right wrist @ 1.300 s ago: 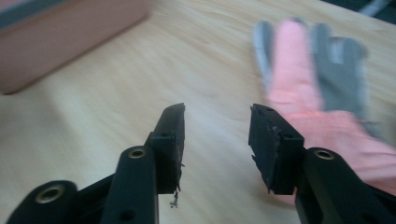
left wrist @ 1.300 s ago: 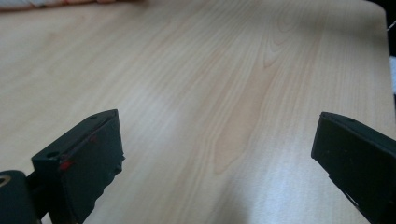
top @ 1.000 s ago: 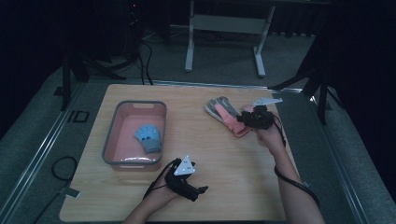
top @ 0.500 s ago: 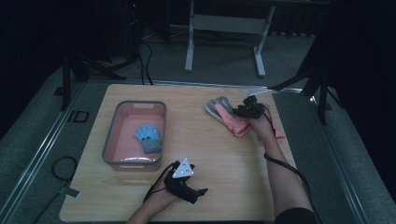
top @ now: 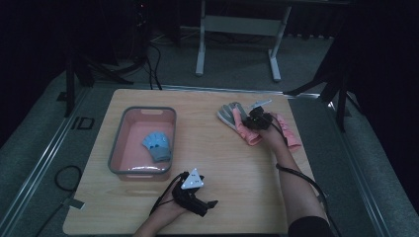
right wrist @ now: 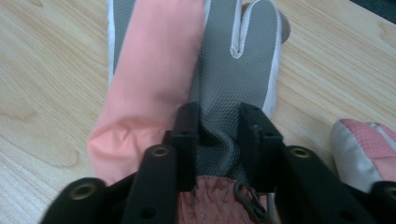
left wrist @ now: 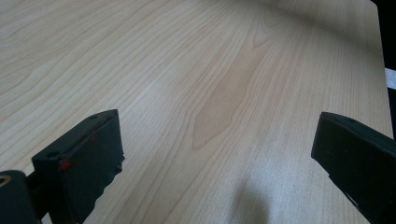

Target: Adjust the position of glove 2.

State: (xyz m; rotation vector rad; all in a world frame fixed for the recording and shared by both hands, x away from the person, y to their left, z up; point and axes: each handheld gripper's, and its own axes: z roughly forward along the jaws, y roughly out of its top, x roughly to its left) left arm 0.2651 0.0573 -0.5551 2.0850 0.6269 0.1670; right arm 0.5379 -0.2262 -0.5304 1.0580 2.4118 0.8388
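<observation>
The right gripper (top: 257, 120) sat at the far right of the light wooden table (top: 232, 163), w/ the person's right forearm (top: 296, 182) stretched forward from the near edge and the wrist bent down onto the work. In the right gripper view its black jaws had just been closing and were pinching a bunched fold of the grey textured work glove w/ white trim (right wrist: 233, 70), pads pressed into the fabric on both sides. That glove lay flat, fingers pointing far, partly under a plain salmon-pink glove (right wrist: 149, 79) draped across its left side. A 2nd pink-and-grey glove (right wrist: 364, 144) lay just right of the jaws, apart from them; in the high view it poked out beyond the hand (top: 289, 133).

The left gripper (top: 210, 203) rested low at the near edge, centre-left, hand curled round its body, grey three-cornered plate on top, pointing right. Its jaws stood wide apart over bare wood, nothing between them.

Left of centre sat a pink rectangular plastic tub w/ grey rim (top: 118, 148), holding a light-blue glove (top: 158, 146) toward its right wall. It stood well apart from both grippers. Nothing lay between the right gripper and the glove pile; the pink glove overlapped the grey one right beside the pinch point.
</observation>
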